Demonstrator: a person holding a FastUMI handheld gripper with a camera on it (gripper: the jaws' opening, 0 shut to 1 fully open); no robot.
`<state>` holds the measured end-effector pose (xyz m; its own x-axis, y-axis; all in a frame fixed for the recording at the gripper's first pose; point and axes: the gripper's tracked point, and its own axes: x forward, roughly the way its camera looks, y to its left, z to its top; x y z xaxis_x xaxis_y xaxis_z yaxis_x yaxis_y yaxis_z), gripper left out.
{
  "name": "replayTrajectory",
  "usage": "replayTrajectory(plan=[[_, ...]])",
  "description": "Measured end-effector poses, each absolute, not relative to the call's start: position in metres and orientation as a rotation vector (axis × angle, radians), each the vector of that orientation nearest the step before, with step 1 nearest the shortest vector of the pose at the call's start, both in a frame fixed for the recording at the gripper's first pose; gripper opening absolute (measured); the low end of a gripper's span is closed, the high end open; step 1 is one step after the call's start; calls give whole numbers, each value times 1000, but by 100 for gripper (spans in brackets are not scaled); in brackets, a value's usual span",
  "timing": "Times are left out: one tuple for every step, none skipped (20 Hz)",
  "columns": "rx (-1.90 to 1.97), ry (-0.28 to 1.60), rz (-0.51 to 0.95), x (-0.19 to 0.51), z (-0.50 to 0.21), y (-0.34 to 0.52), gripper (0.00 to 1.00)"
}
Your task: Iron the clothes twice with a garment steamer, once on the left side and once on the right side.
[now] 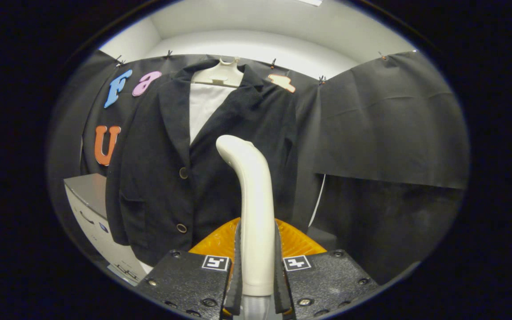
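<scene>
A dark blazer (pixel 162 178) hangs on a white hanger (pixel 219 75) against the booth wall, with a white shirt (pixel 202 106) showing at its open collar. My gripper (pixel 257 266) is shut on the cream-white handle of the garment steamer (pixel 251 200), which stands upright between the fingers. The steamer's curved head points up and to the left, in front of the blazer's right half near its centre line. I cannot tell whether the head touches the cloth. An orange ribbed part (pixel 296 242) of the steamer shows just behind the fingers.
A grey-topped white cabinet (pixel 89 209) stands low to the left of the blazer. A thin white cord (pixel 318 200) hangs down to the right of the blazer. Black cloth covers the wall behind and to the right.
</scene>
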<state>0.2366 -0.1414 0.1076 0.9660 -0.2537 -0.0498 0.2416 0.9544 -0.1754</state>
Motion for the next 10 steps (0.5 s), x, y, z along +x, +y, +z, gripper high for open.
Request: replayTrajectory(plan=[[-181, 80, -256, 236, 102, -141, 31], [-190, 86, -260, 235, 98, -141, 31], [-196, 92, -261, 233, 92, -141, 31], [-193, 100, -259, 232, 87, -140, 31], [-191, 109, -259, 229, 82, -141, 31], [-191, 119, -259, 227, 76, -140, 31], [-191, 130, -258, 225, 70, -140, 31], [-190, 142, -256, 224, 62, -140, 31], [-192, 156, -258, 221, 53, -141, 31], [-197, 170, -264, 220, 45, -141, 31]])
